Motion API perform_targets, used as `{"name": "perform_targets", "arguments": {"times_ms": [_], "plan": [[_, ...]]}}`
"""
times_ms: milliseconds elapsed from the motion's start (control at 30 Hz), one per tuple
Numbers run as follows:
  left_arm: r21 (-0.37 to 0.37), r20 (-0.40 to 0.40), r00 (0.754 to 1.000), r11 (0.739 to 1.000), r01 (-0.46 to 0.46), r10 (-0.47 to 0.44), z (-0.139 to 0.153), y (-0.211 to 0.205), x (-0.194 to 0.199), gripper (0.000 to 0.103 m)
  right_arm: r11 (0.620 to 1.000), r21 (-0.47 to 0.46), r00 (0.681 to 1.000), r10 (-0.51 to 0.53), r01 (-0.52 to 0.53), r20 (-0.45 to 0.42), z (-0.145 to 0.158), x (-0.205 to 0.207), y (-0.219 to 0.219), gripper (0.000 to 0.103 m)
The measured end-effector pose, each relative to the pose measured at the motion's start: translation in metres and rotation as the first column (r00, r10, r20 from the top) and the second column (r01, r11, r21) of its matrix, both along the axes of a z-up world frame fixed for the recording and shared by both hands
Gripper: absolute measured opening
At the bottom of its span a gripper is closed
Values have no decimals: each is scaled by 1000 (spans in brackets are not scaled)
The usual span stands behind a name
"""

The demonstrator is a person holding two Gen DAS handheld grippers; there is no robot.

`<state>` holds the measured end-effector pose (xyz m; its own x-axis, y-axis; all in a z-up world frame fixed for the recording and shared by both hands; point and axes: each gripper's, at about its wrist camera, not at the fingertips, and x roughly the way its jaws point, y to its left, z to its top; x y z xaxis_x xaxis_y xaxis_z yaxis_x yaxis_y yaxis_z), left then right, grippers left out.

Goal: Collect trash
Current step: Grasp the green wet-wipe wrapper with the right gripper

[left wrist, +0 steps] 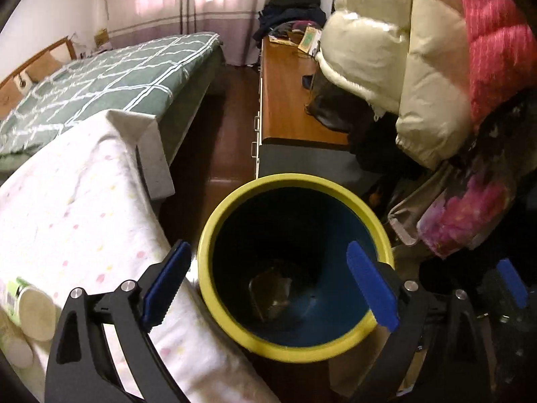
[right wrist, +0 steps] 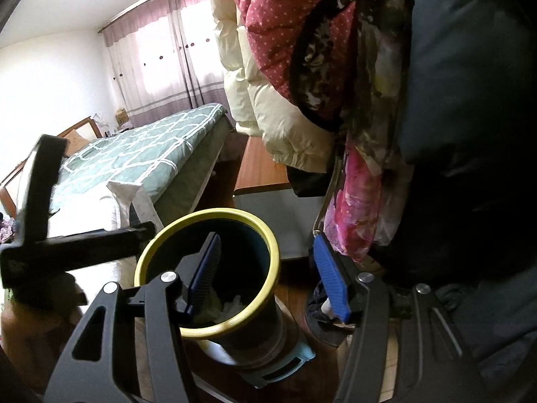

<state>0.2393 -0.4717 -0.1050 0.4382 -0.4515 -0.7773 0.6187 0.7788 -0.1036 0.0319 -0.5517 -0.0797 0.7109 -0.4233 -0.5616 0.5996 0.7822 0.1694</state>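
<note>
The left gripper (left wrist: pixel 268 282) hangs over the bin (left wrist: pixel 376 208), a dark blue tub with a yellow rim that stands on the floor. Its blue pads are spread wide with nothing between them, one outside the rim and one just over it. This view looks straight down into the bin, where a clear wrapper (left wrist: pixel 270 294) lies on the bottom. It also shows a white spotted cloth (left wrist: pixel 84 208) beside the bin, with a green and white bottle (left wrist: pixel 20 297) lying on it. The right wrist view sees the bin (right wrist: pixel 275 252) from the side, so its base shows, and some white crumpled paper (right wrist: pixel 231 305) inside it. The right gripper (right wrist: pixel 268 278) is about half open and holds nothing; one pad is over the bin and the other is outside it. Only this view shows the left gripper from outside, as a dark blurry frame. Both views show the green checked bed (left wrist: pixel 110 80) and the puffy coats (left wrist: pixel 386 50) hanging close by.
</note>
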Motion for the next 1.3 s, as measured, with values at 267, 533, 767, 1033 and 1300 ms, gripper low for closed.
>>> {"name": "perform_targets", "arguments": {"times_ms": [267,533,767,1033,1300], "plan": [[-115,107,992,991,-61,74,67,97,-32,98,998,19,998,68,-68,-15,-6,18,18,57],[-204,222,928,945,-255,298,113,240,-47,98,977,28,977,211,-210,-24,-6,50,67,57],[-236,293,786,838,-493,545,119,374,-51,98,930,37,930,367,-366,-12,-2,82,132,57],[-156,323,603,669,-726,730,73,497,-44,98,827,23,827,561,-561,-7,6,114,230,57],[-128,386,519,602,-788,763,30,535,-47,98,753,38,753,658,-657,8,20,147,282,56]]}}
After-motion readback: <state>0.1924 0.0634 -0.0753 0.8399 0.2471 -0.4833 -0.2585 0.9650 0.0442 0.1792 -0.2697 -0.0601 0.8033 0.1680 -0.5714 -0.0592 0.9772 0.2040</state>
